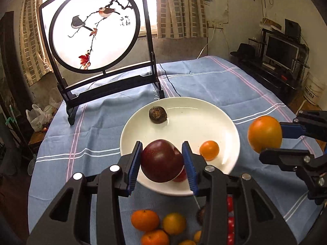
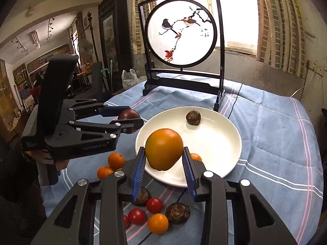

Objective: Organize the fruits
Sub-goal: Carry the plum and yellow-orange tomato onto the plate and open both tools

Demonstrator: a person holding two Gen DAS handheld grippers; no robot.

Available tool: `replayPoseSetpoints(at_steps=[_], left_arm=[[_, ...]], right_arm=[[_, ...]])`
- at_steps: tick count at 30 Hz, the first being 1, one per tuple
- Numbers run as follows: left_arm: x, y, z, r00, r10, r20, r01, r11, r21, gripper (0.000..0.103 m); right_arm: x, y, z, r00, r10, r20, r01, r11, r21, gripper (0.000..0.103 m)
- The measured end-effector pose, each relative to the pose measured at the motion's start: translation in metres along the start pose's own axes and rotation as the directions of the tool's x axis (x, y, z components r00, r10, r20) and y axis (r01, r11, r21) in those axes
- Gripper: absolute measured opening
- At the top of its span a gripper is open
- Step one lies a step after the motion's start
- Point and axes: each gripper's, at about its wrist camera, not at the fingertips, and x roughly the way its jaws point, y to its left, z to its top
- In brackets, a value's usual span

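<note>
My left gripper point(image 1: 162, 159) is shut on a dark red plum point(image 1: 161, 160) and holds it over the near edge of the white plate point(image 1: 204, 110). My right gripper point(image 2: 164, 159) is shut on a large orange fruit point(image 2: 163, 151), held over the plate's near side point(image 2: 229, 153); it also shows at the right in the left wrist view point(image 1: 264, 133). On the plate lie a brown water chestnut point(image 1: 157, 115) and a small orange fruit point(image 1: 209, 150). The plum also shows in the right wrist view point(image 2: 128, 115).
Loose fruit lies on the blue cloth in front of the plate: tangerines point(image 2: 115, 160), red tomatoes point(image 2: 154, 205), a small orange one point(image 2: 157, 223) and brown water chestnuts point(image 2: 177, 212). A black-framed round bird screen point(image 1: 96, 30) stands behind the plate. A black cable point(image 1: 169, 81) crosses the cloth.
</note>
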Motion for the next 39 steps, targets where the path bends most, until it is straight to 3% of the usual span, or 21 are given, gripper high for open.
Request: replayPoseSetpoints(at_steps=[10, 20, 29, 32, 33, 35, 36, 39], left_arm=[[0.051, 0.002, 0.014, 0.998, 0.039, -0.058, -0.037, 0.999, 0.035, 0.039], [0.068, 0.002, 0.015, 0.996, 0.039, -0.082, -0.035, 0.999, 0.041, 0.039], [0.099, -0.001, 0.023, 0.987, 0.036, -0.153, -0.031, 0.999, 0.035, 0.040], [0.106, 0.000, 0.024, 0.985, 0.051, -0.164, -0.046, 0.998, 0.032, 0.043], [0.106, 0.001, 0.024, 0.986, 0.063, -0.155, -0.059, 0.998, 0.032, 0.048], [0.103, 0.005, 0.024, 0.987, 0.079, -0.137, -0.076, 0.997, 0.024, 0.061], [0.101, 0.007, 0.024, 0.988, 0.080, -0.130, -0.079, 0.997, 0.017, 0.064], [0.087, 0.018, 0.022, 0.990, 0.074, -0.116, -0.075, 0.997, -0.005, 0.064]], right_arm=[[0.042, -0.026, 0.014, 0.999, -0.026, -0.039, 0.027, 0.999, 0.039, 0.036], [0.062, -0.036, 0.014, 0.997, -0.027, -0.069, 0.031, 0.998, 0.056, 0.036], [0.095, -0.053, 0.020, 0.987, -0.075, -0.139, 0.086, 0.993, 0.076, 0.036], [0.104, -0.060, 0.022, 0.986, -0.075, -0.152, 0.090, 0.992, 0.092, 0.037], [0.107, -0.062, 0.022, 0.985, -0.062, -0.163, 0.079, 0.992, 0.101, 0.038], [0.108, -0.066, 0.022, 0.985, -0.072, -0.157, 0.092, 0.988, 0.124, 0.049], [0.105, -0.066, 0.023, 0.987, -0.076, -0.139, 0.095, 0.987, 0.129, 0.061], [0.088, -0.060, 0.021, 0.991, -0.061, -0.120, 0.076, 0.990, 0.122, 0.061]])
